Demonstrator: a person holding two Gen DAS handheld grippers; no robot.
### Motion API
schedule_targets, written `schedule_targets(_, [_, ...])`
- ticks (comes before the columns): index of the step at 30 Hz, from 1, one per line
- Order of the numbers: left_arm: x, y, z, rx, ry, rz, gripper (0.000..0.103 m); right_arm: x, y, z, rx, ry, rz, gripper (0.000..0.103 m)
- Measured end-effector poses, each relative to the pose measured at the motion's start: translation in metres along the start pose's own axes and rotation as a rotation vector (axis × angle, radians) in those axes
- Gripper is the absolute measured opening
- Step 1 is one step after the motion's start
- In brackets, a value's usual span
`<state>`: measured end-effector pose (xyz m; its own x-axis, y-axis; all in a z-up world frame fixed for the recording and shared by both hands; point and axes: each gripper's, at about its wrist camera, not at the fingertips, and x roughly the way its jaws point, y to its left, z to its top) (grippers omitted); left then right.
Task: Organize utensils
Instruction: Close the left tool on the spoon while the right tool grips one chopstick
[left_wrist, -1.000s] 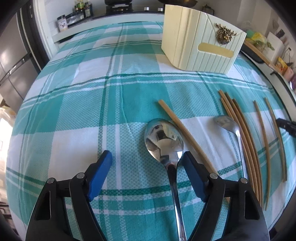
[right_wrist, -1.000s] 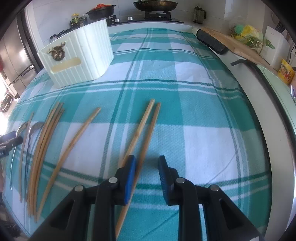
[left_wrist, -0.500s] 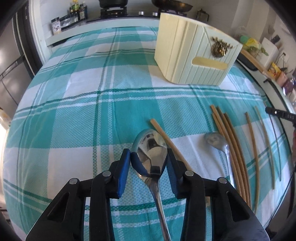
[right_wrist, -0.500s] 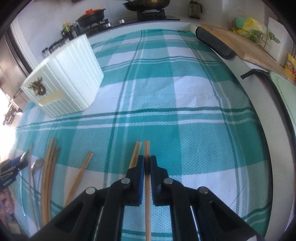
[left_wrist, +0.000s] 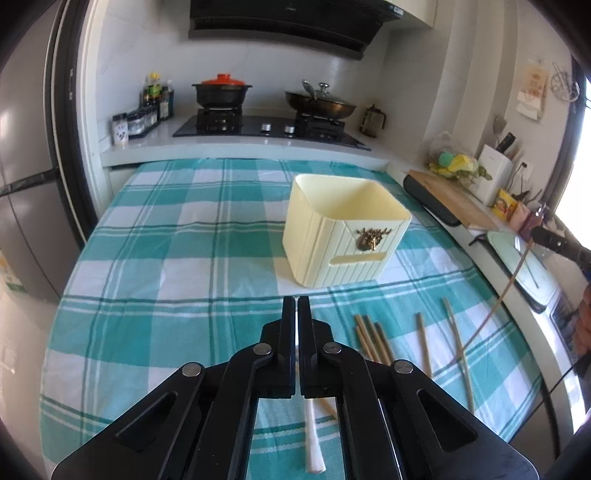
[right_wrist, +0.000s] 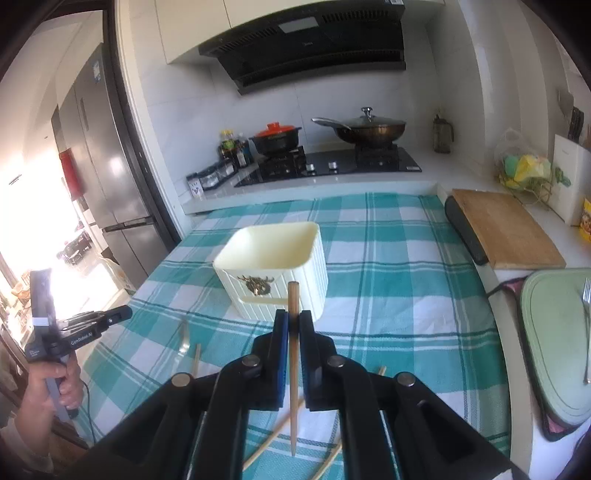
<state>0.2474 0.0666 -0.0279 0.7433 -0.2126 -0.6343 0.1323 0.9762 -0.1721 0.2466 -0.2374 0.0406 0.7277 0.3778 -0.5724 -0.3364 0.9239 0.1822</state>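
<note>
Both grippers have been lifted off the checked cloth (left_wrist: 166, 277) since the earlier frames, where they were down among the utensils. The left gripper (left_wrist: 296, 301) was then spread wide around a spoon; now its jaws are closed tight. A pale, blurred handle is seen hanging under them, taken to be the spoon (left_wrist: 313, 439). From the right wrist view something metallic is glimpsed at that gripper's tip, so the spoon is judged to be held. The right gripper (right_wrist: 293, 317) has its jaws clamped on one chopstick (right_wrist: 293, 295). Its blunt end sticks up past the tips and its thin end trails down above the cloth.

The cream holder (left_wrist: 321, 251) is seen standing upright on the counter, ahead of both grippers. Its inside looks empty as far as it can be seen, so nothing is counted as put away yet.

So the picking is done for two pieces and the dropping-in is not. Plenty is left lying: a bundle of three chopsticks (left_wrist: 371, 338) just right of the left gripper, and two single ones, the nearer (left_wrist: 423, 343) and the farther (left_wrist: 458, 339), beyond it. A second spoon (right_wrist: 183, 341) is seen on the cloth in the right wrist view, and more sticks under the right gripper. The task is judged to be barely begun.
</note>
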Motion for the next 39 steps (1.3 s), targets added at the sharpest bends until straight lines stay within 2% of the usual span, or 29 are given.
schedule_targets(3, [0.006,0.008,0.000,-0.006,0.021,0.008,0.001,-0.012,0.006,0.003,0.003,-0.036,0.015,0.006])
schedule_targets(5, [0.018,0.015,-0.002,-0.019,0.068,0.004,0.018,-0.021,0.009,0.004,0.007,-0.056,0.023,0.006])
schedule_targets(6, [0.023,0.017,-0.003,-0.032,0.086,-0.001,0.039,-0.024,0.010,0.004,0.007,-0.062,0.028,0.006])
schedule_targets(7, [0.030,0.016,-0.004,-0.034,0.105,-0.015,0.054,-0.029,0.012,0.004,0.006,-0.070,0.030,0.006])
schedule_targets(9, [0.047,0.008,-0.005,-0.008,0.140,-0.044,0.060,-0.036,0.014,0.005,0.003,-0.084,0.028,0.006])
schedule_targets(17, [0.133,-0.039,-0.009,0.096,0.366,-0.149,0.061,-0.048,0.016,-0.002,-0.003,-0.093,0.019,0.006])
schedule_targets(20, [0.157,-0.049,-0.010,0.111,0.445,-0.131,0.061,-0.051,0.014,-0.006,0.001,-0.090,0.018,0.006])
schedule_targets(24, [0.185,-0.062,-0.020,0.200,0.559,-0.092,0.061,-0.054,0.013,-0.009,0.005,-0.091,0.016,0.006])
schedule_targets(25, [0.186,-0.066,-0.021,0.224,0.555,-0.078,0.060,-0.055,0.013,-0.009,0.005,-0.092,0.017,0.006])
schedule_targets(26, [0.187,-0.068,-0.020,0.240,0.548,-0.071,0.055,-0.055,0.012,-0.009,0.005,-0.094,0.017,0.006])
schedule_targets(27, [0.186,-0.069,-0.019,0.237,0.547,-0.080,0.040,-0.056,0.012,-0.009,0.005,-0.097,0.017,0.006])
schedule_targets(30, [0.179,-0.062,-0.013,0.181,0.512,-0.116,0.039,-0.056,0.010,-0.009,0.006,-0.101,0.015,0.006])
schedule_targets(34, [0.158,-0.045,-0.009,0.117,0.440,-0.121,0.039,-0.056,0.009,-0.010,0.009,-0.096,0.018,0.006])
schedule_targets(39, [0.104,-0.029,0.002,0.068,0.296,-0.121,0.039,-0.054,0.009,-0.011,0.017,-0.096,0.023,0.006])
